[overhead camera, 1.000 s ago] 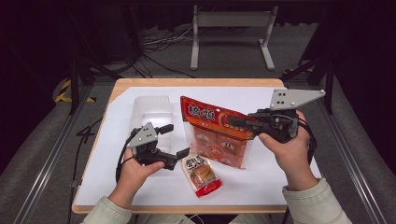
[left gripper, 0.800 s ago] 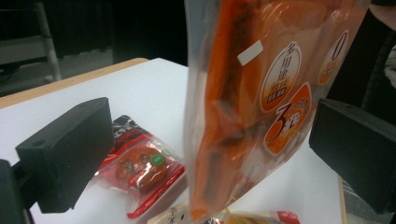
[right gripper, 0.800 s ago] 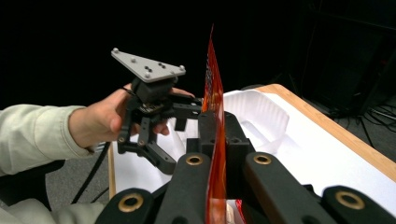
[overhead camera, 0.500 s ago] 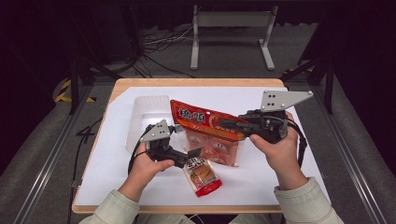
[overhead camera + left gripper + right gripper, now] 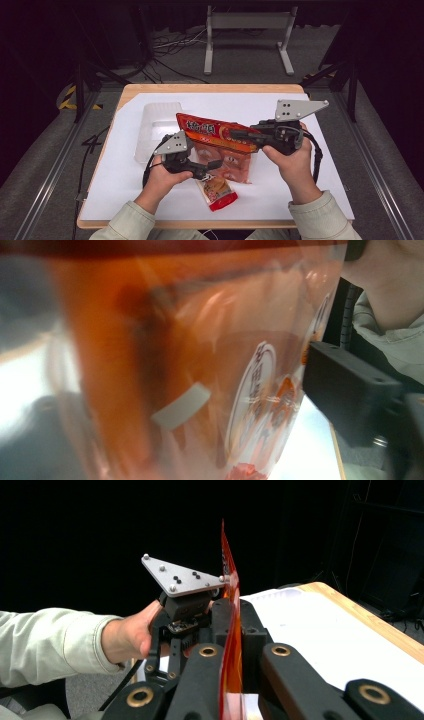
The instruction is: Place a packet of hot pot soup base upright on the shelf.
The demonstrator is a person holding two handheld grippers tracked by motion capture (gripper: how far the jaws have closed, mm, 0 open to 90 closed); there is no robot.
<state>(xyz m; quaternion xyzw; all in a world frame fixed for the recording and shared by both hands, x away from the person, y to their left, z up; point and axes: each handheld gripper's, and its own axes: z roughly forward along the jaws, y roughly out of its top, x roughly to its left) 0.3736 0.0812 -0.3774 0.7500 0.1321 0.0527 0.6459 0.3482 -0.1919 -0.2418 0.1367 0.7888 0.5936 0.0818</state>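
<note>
Two grippers on one red snack bag, held above the table centre. Right gripper comes in from 3 o'clock, jaws clamped tight on the bag's top edge. Left gripper at 7 o'clock of the bag, jaws have just been closing around its lower part; can't tell if they grip. Small packet at 6 o'clock, clear tub at 10.

A glossy red-and-orange plastic snack bag, its lower half clear film, shines under the lamps above a desk with a pale wood rim and a matt white paper-like cover. Beside the bag lie a smaller glossy food packet and a frosted translucent plastic container. Each matt black plastic hand-held gripper carries a dull grey metal plate.
</note>
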